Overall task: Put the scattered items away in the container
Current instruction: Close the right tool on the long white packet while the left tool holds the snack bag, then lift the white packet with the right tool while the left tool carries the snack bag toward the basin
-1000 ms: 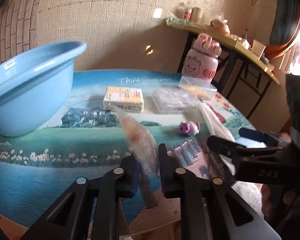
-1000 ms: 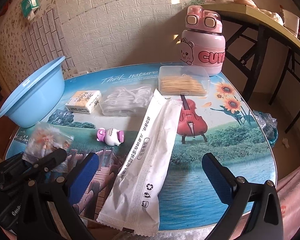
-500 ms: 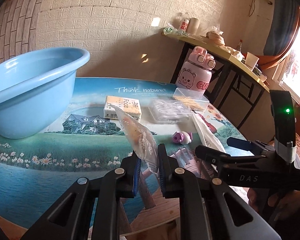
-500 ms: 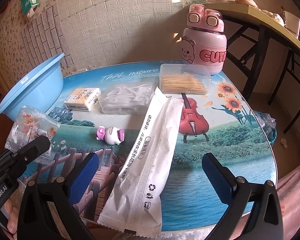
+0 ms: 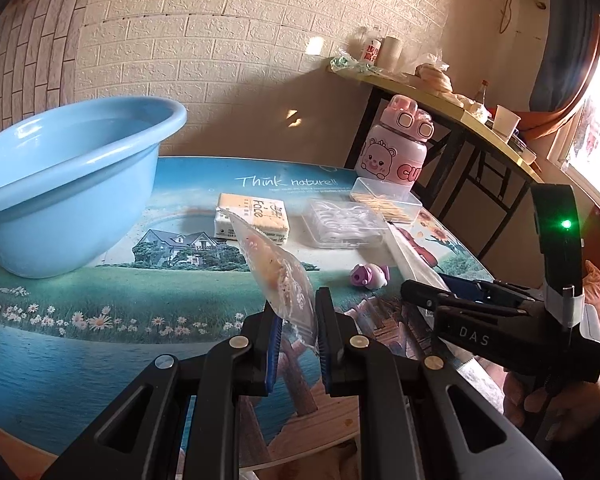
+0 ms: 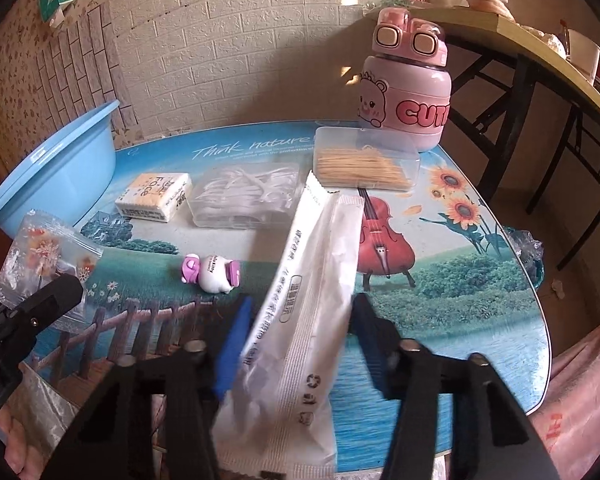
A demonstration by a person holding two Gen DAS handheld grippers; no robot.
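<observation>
above the printed table (image 5: 100, 304), the left gripper (image 5: 296, 344) pinches a clear snack bag (image 5: 278, 276), the blue basin (image 5: 68, 184) ahead to its left. the right gripper (image 6: 296, 344), jaws just closing, straddles the long white packet (image 6: 312, 280); whether its pads press cannot be told.

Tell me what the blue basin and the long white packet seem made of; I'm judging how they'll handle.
Blue basin: looks like moulded plastic with a glossy finish, since highlights run along its rolled rim. Long white packet: seems a thin plastic or paper-like film, matte to faintly sheeny, with a crimped end seam, creases and printed text. Which film it is cannot be told.
</observation>
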